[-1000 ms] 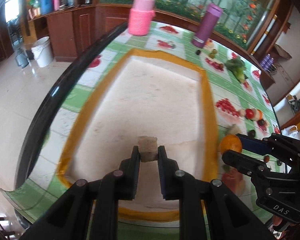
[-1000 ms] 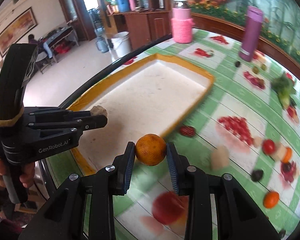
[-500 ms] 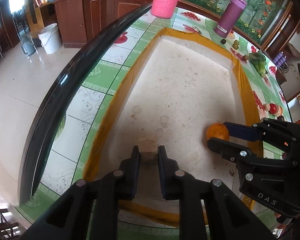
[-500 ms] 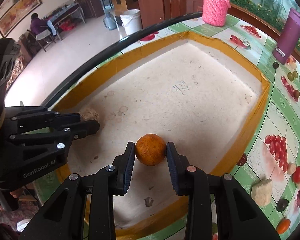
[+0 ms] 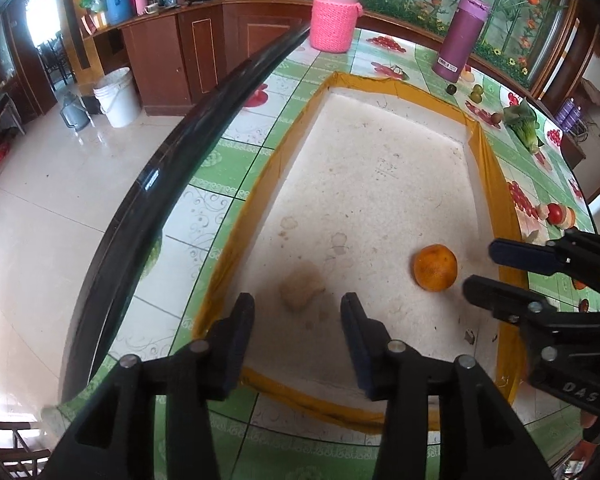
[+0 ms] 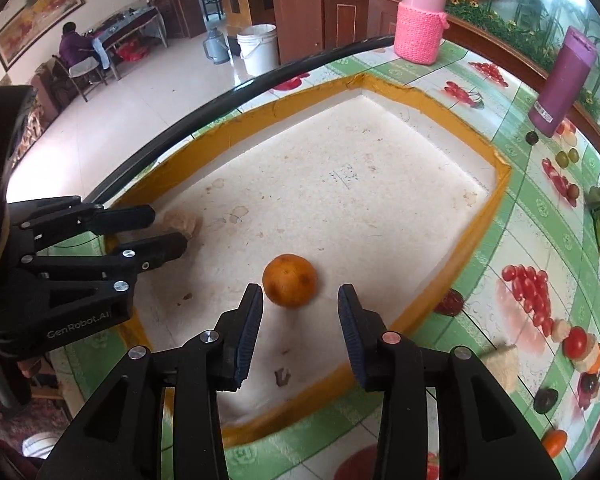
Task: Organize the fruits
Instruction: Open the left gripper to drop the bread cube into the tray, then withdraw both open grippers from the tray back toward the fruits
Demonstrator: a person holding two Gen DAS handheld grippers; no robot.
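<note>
Setting: a home dining room.
Evidence: fruit-print tablecloth (image 5: 236,168), wooden sideboard (image 5: 188,52) with flasks, tiled floor (image 5: 40,184), white bucket (image 5: 118,98), framed painting (image 6: 40,12).

- The white tray (image 6: 340,184) floor lies bare beyond the orange (image 6: 290,286), open to its far corner.
- Its yellow rim (image 6: 480,220) walls every side.
- Past that rim, a pink jar (image 6: 420,32) and purple bottle (image 6: 560,88) stand on the counter (image 6: 512,240).
</note>
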